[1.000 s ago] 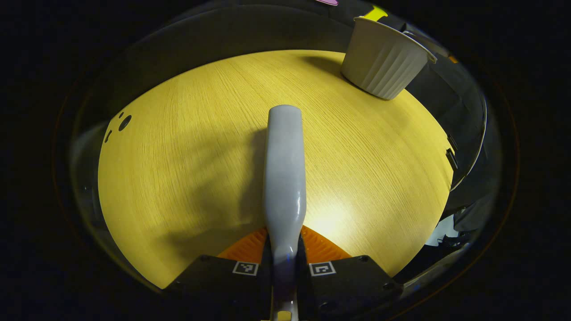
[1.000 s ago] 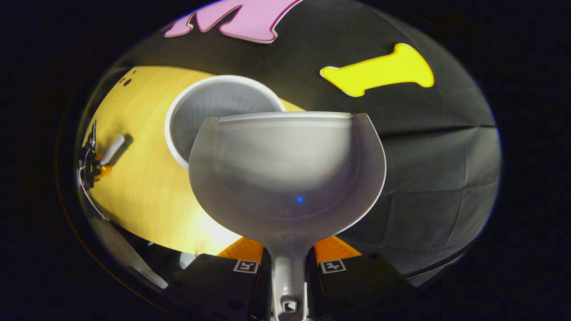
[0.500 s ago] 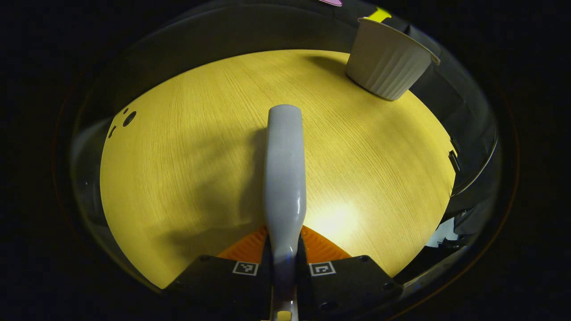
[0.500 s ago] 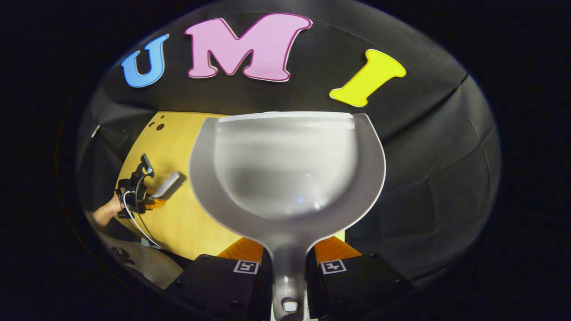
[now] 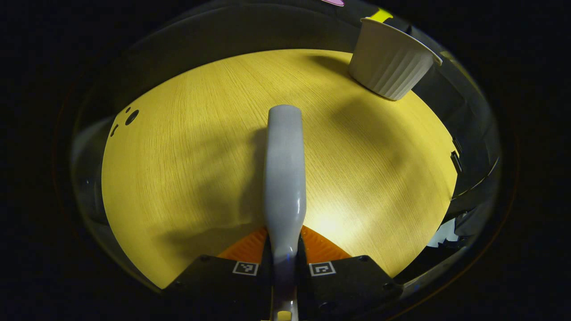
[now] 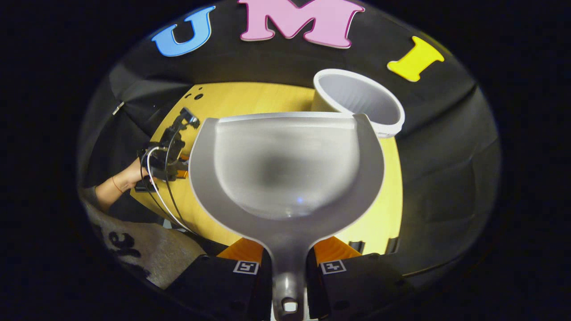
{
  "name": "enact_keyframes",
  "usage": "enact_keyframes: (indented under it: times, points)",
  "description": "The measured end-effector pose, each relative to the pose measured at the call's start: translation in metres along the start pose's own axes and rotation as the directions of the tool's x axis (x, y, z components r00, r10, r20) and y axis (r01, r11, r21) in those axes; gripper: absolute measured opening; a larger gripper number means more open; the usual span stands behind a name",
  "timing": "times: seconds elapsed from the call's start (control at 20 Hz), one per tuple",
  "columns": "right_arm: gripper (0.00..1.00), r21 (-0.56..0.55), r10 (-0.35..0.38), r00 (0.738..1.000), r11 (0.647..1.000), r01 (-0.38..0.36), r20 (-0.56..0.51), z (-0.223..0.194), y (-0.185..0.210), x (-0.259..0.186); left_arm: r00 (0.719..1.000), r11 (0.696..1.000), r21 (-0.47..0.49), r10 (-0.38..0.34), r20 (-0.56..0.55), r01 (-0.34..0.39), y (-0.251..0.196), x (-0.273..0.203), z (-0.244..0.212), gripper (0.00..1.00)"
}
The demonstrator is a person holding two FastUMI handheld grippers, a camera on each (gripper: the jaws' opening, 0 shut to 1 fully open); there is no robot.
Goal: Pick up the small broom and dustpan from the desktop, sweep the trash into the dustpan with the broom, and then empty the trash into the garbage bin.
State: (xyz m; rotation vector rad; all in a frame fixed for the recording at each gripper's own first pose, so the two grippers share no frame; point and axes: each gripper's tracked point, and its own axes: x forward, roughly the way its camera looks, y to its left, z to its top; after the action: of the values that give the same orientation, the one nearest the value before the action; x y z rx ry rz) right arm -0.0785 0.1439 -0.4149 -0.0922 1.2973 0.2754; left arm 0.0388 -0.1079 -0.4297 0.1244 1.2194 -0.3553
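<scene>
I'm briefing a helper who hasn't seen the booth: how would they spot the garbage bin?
Start at the yellow wooden desktop. At its far corner, against the black cloth wall, stands the garbage bin: a pale, round, ribbed tub with a rolled rim, open on top, the one thing standing on the desktop.

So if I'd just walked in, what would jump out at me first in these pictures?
Probably the big grey dustpan in the middle of the right gripper view, its handle clamped between the fingers at the bottom and its scoop looking empty. Just behind its far right corner stands a white ribbed garbage bin on the yellow wooden desktop. In the left gripper view, a smooth grey broom handle juts straight forward over that desktop.
</scene>
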Motion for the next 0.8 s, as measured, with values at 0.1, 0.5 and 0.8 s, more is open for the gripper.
enact_keyframes:
  times: [0.1,0.5,0.8]
  points:
    - [0.35,0.004,0.02,1.0,1.0,-0.019,-0.021,-0.015,0.017,0.026,1.0,1.0,-0.006,0.006,-0.002,-0.006,0.0,0.0,0.0,0.27]
    - [0.35,-0.014,0.032,0.995,0.999,-0.034,-0.093,-0.034,0.034,0.131,0.997,0.997,-0.04,0.07,-0.015,-0.07,-0.004,0.0,-0.001,0.27]
    - [0.35,-0.012,0.071,0.992,0.997,-0.073,-0.103,-0.031,0.037,0.189,0.989,0.986,-0.086,0.14,-0.04,-0.143,-0.007,0.0,-0.003,0.27]
